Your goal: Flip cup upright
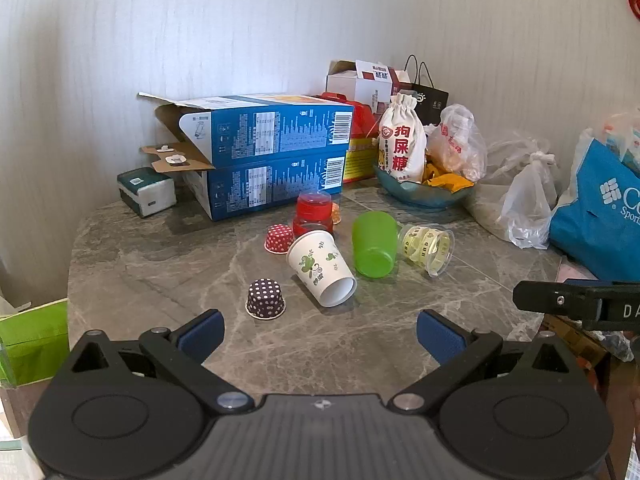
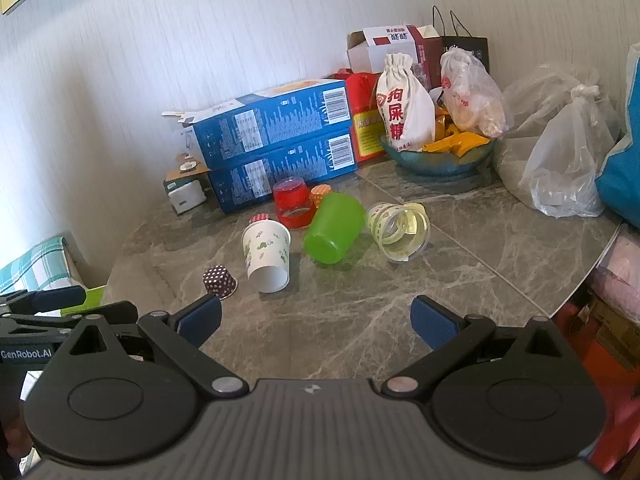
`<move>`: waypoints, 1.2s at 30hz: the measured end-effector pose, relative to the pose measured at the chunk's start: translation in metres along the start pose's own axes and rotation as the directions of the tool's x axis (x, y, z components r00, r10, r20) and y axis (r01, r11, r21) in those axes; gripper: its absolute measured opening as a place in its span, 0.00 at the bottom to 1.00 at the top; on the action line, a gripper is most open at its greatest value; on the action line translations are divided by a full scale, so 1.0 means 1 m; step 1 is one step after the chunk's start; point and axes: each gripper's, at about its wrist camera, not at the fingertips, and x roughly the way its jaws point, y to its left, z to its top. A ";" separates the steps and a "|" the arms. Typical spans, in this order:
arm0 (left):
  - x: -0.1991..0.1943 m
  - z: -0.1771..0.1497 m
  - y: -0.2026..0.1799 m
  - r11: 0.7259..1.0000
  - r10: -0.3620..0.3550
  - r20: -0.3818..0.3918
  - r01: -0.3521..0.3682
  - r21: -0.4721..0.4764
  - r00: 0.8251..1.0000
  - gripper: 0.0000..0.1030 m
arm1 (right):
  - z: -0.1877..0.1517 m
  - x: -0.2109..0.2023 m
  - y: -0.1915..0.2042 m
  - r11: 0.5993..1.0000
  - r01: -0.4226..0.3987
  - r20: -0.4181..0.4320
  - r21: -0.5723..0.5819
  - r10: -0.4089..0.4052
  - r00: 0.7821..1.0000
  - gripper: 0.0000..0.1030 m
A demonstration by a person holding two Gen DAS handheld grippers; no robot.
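Several cups lie on the grey marble table (image 1: 168, 256). A white paper cup with green leaf print (image 1: 321, 270) (image 2: 266, 254) lies on its side. A green plastic cup (image 1: 375, 244) (image 2: 333, 227) lies on its side beside it. A clear cup with yellow print (image 1: 429, 247) (image 2: 399, 229) lies on its side to the right. A red transparent cup (image 1: 313, 213) (image 2: 293, 202) stands upside down behind them. My left gripper (image 1: 320, 334) is open and empty, short of the cups. My right gripper (image 2: 316, 322) is open and empty too.
Small dotted cupcake liners (image 1: 265, 298) (image 1: 279, 238) sit near the cups. Two stacked blue boxes (image 1: 272, 160), a tissue pack (image 1: 147, 192), a teal bowl with snack bags (image 1: 424, 188), plastic bags (image 1: 524, 208) and a blue bag (image 1: 596, 216) crowd the back and right. The table edge curves at the left and right.
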 end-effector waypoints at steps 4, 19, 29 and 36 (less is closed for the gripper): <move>0.000 0.000 -0.001 1.000 0.000 -0.001 0.000 0.002 1.000 1.00 | 0.001 0.001 0.001 1.000 0.003 -0.001 -0.001 -0.003 1.000 0.99; 0.000 -0.001 -0.001 1.000 -0.006 -0.007 0.006 -0.001 1.000 1.00 | 0.001 0.002 0.001 1.000 0.003 -0.007 0.002 -0.003 1.000 0.99; -0.001 0.000 -0.001 1.000 -0.009 -0.003 0.009 -0.006 1.000 1.00 | 0.001 0.001 -0.001 1.000 0.000 -0.005 0.001 0.000 1.000 0.99; -0.002 0.000 -0.002 1.000 -0.007 -0.003 0.007 -0.009 1.000 1.00 | 0.002 0.001 -0.002 1.000 -0.001 -0.004 0.000 0.001 1.000 0.99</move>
